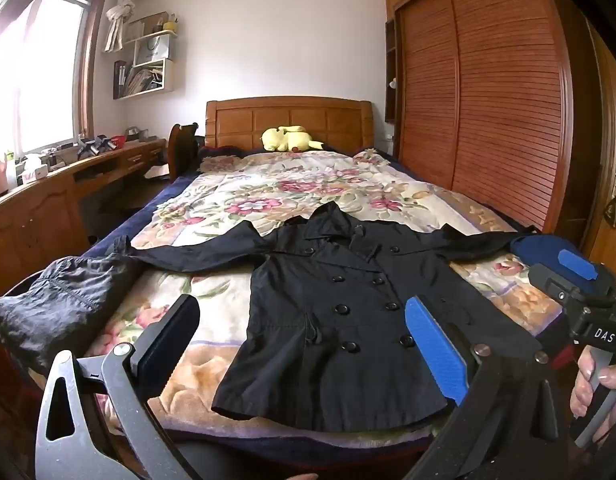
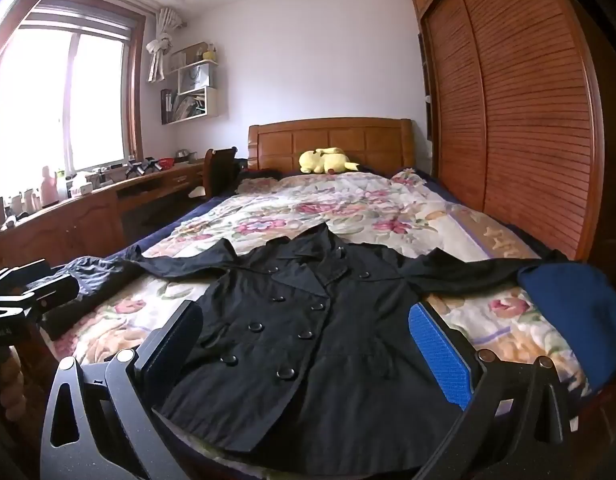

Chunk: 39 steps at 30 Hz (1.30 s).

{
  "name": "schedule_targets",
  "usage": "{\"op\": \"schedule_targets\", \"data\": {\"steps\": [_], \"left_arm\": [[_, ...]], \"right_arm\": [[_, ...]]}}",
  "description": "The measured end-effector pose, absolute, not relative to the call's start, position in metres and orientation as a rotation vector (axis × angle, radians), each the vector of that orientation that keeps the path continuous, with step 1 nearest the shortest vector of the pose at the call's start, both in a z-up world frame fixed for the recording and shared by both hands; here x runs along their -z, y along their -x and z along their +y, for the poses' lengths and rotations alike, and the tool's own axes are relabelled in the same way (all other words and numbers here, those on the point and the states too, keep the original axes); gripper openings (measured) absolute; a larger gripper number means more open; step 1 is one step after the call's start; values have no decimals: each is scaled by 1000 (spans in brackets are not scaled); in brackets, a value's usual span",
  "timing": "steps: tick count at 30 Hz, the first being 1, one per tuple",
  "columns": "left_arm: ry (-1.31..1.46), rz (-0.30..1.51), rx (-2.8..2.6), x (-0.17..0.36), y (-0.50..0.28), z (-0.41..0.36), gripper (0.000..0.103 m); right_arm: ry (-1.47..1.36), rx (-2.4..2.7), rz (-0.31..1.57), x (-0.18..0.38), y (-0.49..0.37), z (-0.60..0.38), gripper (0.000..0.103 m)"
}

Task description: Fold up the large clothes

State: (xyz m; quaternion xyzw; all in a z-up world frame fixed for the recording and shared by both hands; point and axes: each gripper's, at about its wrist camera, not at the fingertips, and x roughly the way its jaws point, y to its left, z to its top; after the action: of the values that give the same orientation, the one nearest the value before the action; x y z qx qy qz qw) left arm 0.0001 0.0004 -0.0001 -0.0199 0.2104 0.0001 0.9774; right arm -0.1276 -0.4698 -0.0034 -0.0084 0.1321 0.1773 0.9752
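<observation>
A black double-breasted coat (image 1: 340, 312) lies flat, front up, on the flowered bed cover (image 1: 267, 188), sleeves spread out to both sides. It also shows in the right wrist view (image 2: 291, 328). My left gripper (image 1: 303, 340) is open and empty, held above the coat's hem near the foot of the bed. My right gripper (image 2: 308, 344) is open and empty too, over the coat's lower half. The right gripper also shows in the left wrist view (image 1: 580, 280), at the right, held by a hand. The left gripper shows at the left edge of the right wrist view (image 2: 31, 288).
A crumpled dark garment (image 1: 63, 304) lies at the bed's left corner. A blue garment (image 2: 576, 312) lies at the right edge. A yellow plush toy (image 1: 289, 138) sits by the wooden headboard (image 1: 287, 120). A desk (image 1: 67, 184) runs along the left; a wardrobe (image 1: 488, 100) stands on the right.
</observation>
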Motion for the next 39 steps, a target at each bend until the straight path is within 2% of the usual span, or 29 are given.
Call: {"op": "schedule_targets", "data": {"steps": [39], "left_arm": [[33, 410, 0, -1, 4, -1, 103]], "right_arm": [[6, -362, 251, 4, 132, -470, 102]]}}
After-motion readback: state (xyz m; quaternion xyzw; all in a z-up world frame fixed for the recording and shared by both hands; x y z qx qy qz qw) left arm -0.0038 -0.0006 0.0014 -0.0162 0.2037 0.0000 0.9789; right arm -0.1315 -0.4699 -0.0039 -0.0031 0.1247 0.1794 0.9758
